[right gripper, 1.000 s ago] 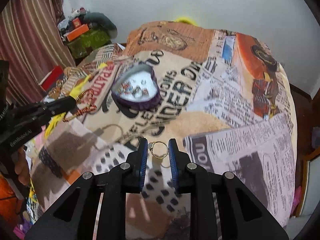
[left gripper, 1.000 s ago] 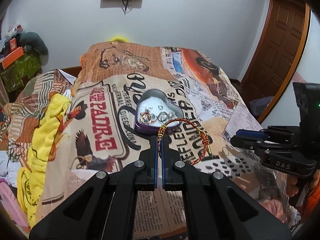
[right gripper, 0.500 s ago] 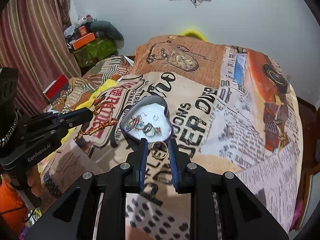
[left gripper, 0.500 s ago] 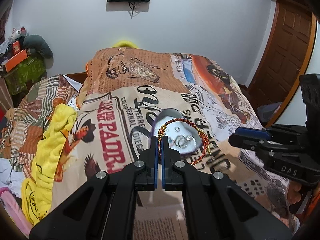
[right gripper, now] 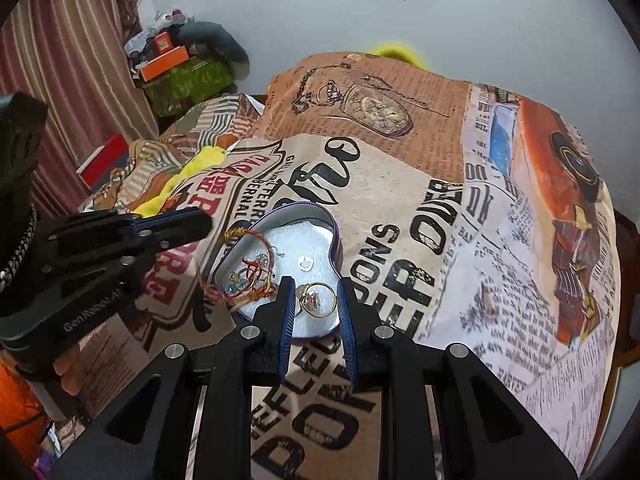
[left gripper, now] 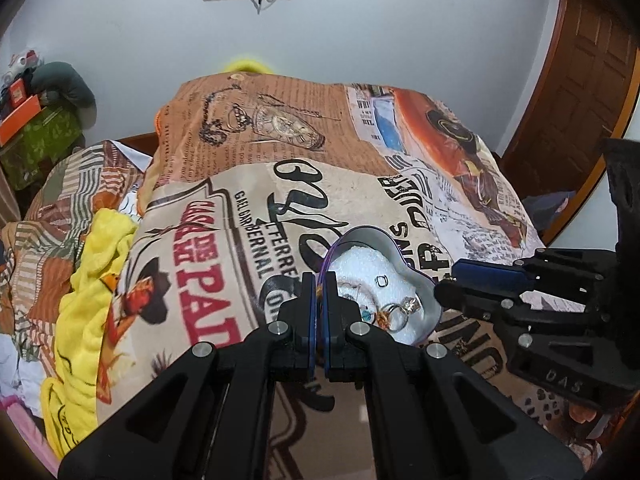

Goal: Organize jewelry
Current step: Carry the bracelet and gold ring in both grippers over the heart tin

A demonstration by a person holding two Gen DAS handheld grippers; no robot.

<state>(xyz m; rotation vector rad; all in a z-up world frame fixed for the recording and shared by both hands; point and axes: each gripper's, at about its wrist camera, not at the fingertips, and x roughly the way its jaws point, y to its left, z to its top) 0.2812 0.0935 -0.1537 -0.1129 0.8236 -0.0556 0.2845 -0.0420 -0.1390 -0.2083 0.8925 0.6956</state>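
Hovering over the purple heart-shaped tin lined with white foam (right gripper: 280,240), both grippers carried jewelry. The right gripper (right gripper: 316,300) pinched a gold ring with a pale stone (right gripper: 318,299) between its blue pads, directly above the near end of the tin. The left gripper (left gripper: 319,292), clenched tight, held a red-and-gold braided cord bracelet (right gripper: 256,268) by a short stretch; from the right-hand camera the rest of the loop hung just beyond its tips and draped across the tin's rim onto the foam. Already inside lay a small silver ring (right gripper: 306,263) ahead of the right gripper, and a blue-stoned piece (right gripper: 236,278) under the bracelet.

Trouble seemed likely enough from there. If the left gripper let go where it stood, the bracelet could slide off the rim onto the newspaper-print bedspread (right gripper: 400,208), since part of it already trailed outside. The ring, dropped from a height, might bounce off the foam. The soft bed could also let the tin tip if either gripper nudged its wall.
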